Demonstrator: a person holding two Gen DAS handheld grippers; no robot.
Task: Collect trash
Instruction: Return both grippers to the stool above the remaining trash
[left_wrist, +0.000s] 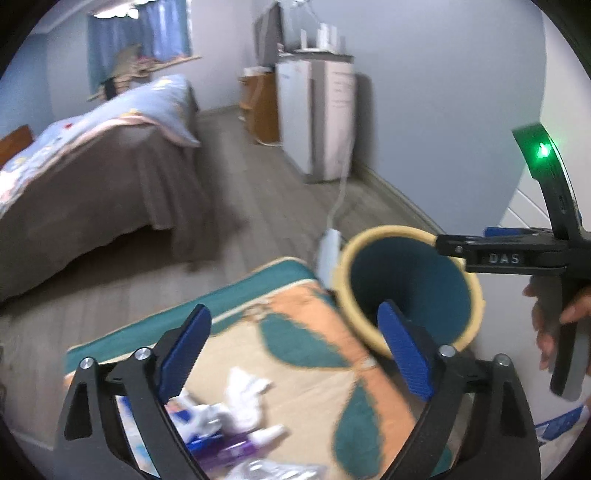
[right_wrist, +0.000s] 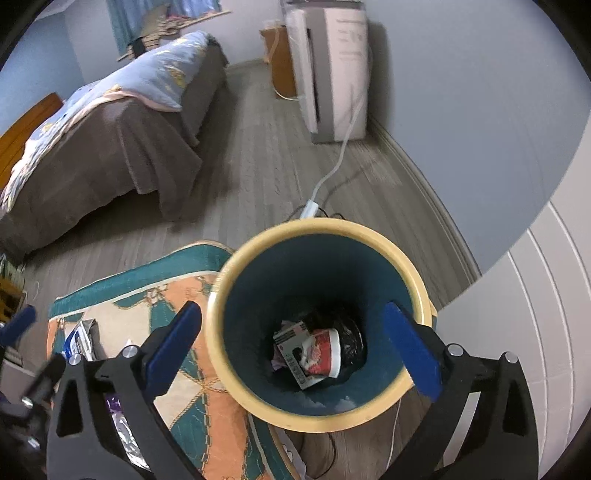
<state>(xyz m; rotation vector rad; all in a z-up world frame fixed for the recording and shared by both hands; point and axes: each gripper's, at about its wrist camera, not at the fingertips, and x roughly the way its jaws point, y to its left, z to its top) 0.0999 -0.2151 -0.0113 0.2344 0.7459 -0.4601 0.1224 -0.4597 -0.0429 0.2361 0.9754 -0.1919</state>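
Standing on the floor just beside a patterned rug, a yellow-rimmed bin is seen to hold crumpled wrappers at its bottom (a red-and-white packet among them). More trash is left lying on the rug. Both the right gripper above the bin and the left gripper above the rug are spread wide, with nothing grasped.
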